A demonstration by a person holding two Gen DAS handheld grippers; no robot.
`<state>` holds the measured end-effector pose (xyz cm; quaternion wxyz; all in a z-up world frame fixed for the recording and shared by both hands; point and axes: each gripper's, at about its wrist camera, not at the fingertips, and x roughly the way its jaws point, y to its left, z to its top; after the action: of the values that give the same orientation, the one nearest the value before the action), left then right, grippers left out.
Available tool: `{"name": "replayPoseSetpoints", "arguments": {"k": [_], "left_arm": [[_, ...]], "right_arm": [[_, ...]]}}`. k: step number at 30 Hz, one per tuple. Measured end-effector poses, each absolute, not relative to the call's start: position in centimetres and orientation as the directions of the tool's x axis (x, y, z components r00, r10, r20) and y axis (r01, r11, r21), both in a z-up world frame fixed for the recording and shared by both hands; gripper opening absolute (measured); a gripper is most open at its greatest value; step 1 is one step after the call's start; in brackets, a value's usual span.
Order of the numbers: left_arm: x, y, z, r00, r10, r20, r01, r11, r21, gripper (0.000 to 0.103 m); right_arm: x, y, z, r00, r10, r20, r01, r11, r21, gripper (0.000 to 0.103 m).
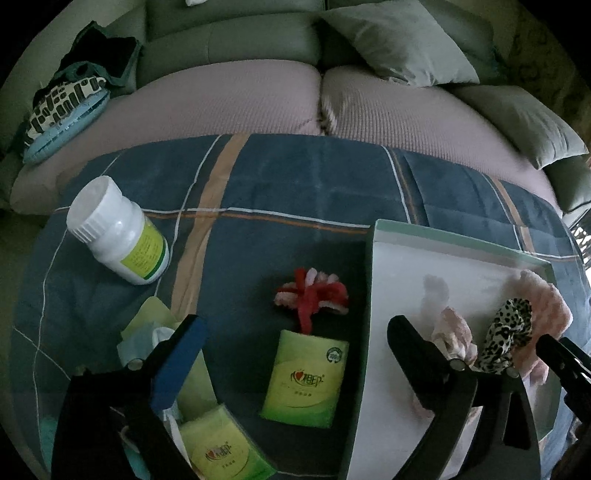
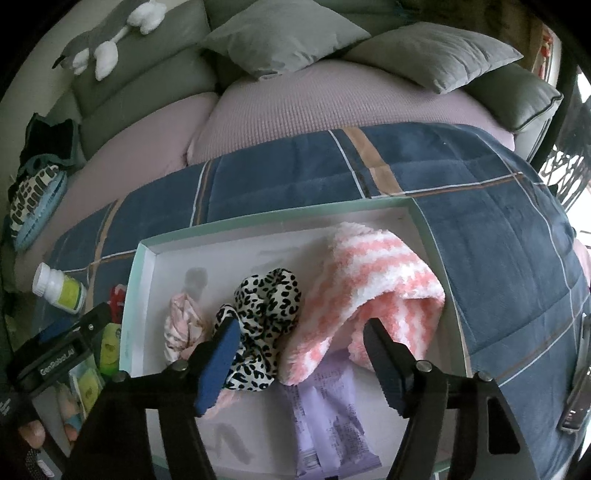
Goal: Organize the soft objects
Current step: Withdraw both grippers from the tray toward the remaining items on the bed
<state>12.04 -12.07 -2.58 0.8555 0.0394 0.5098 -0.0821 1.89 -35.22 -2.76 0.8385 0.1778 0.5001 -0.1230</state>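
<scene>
A white box with a mint rim (image 2: 147, 258) lies on the blue plaid blanket (image 1: 295, 177). In it are a pink-and-white fuzzy sock (image 2: 373, 280), a leopard-print scrunchie (image 2: 266, 306), a small pink cloth piece (image 2: 183, 325) and a purple packet (image 2: 328, 417). My right gripper (image 2: 301, 345) is open above the scrunchie and sock, holding nothing. My left gripper (image 1: 295, 332) is open over the blanket above a green tissue pack (image 1: 306, 380) and a red-and-pink chenille flower (image 1: 314, 295). The box (image 1: 391, 280) lies to its right.
A white pill bottle (image 1: 118, 230) lies on the blanket at left. More green tissue packs (image 1: 221, 446) lie at the lower left. Grey cushions (image 2: 288, 33) and a sofa back stand behind. A patterned pouch (image 1: 62, 107) sits at far left.
</scene>
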Motion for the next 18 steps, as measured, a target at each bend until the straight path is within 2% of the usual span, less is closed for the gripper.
{"name": "replayPoseSetpoints", "arguments": {"k": [5, 7, 18], "left_arm": [[12.1, -12.0, -2.6, 0.463, -0.095, -0.881, 0.179, 0.984, -0.012, 0.099], [12.1, -12.0, -2.7, 0.458, -0.091, -0.884, 0.179, 0.984, -0.008, 0.099], [11.7, -11.4, -1.7, 0.462, -0.106, -0.881, 0.206, 0.979, -0.011, 0.099]], "right_arm": [[1.9, -35.1, -2.8, 0.466, -0.031, -0.884, 0.378, 0.911, 0.166, 0.091], [1.9, -35.0, -2.7, 0.467, -0.036, -0.884, 0.378, 0.911, 0.163, 0.102], [1.7, -33.7, -0.8, 0.512, -0.042, -0.858, 0.352, 0.921, 0.165, 0.103]]}}
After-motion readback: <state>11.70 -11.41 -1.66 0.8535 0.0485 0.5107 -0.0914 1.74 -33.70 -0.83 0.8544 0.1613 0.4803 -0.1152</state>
